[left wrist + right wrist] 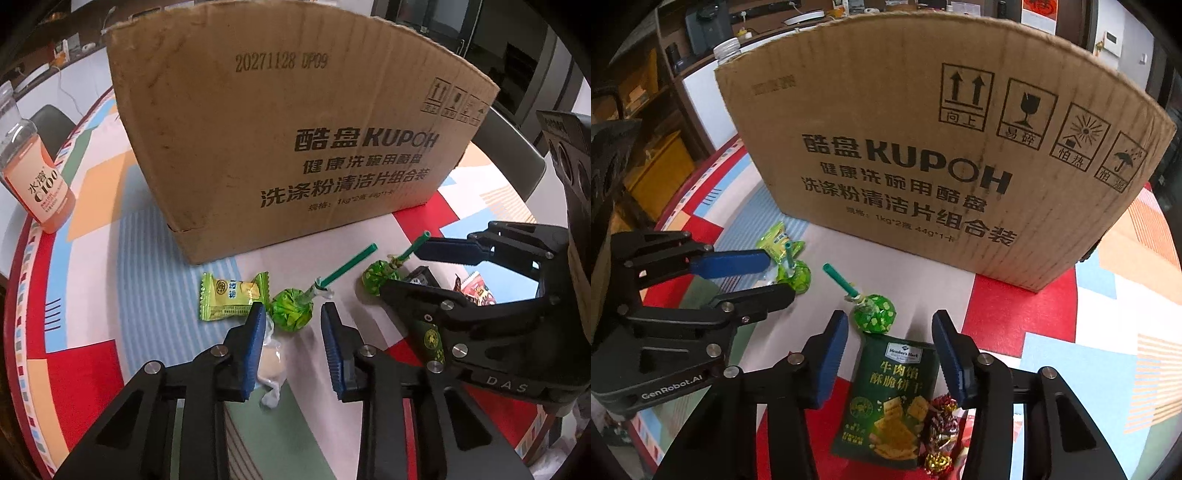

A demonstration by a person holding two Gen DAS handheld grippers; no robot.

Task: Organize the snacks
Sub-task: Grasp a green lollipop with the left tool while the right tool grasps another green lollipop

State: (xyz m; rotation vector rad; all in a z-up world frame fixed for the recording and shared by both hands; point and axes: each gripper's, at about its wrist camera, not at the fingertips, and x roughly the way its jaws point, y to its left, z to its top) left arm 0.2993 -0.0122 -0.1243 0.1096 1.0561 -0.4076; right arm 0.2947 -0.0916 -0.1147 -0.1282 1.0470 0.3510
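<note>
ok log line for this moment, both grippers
left gripper: open over green lollipop | right gripper: open over cracker packet | cardboard box: behind

Green lollipops (291,312), cracker packet (892,402) lying flat

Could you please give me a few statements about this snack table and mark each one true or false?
1. Two green lollipops lie in front of the cardboard box. True: one lies near the left gripper, the other near the right gripper.
2. The left gripper is clamped on a lollipop. False: its pads stand apart with the lollipop just ahead of them.
3. A dark green biscuit packet lies between the right gripper's fingers. True.
4. The orange bottle lies on its side. False: it stands upright, left of the box.
5. The lollipop sticks are red. False: they are green.
</note>
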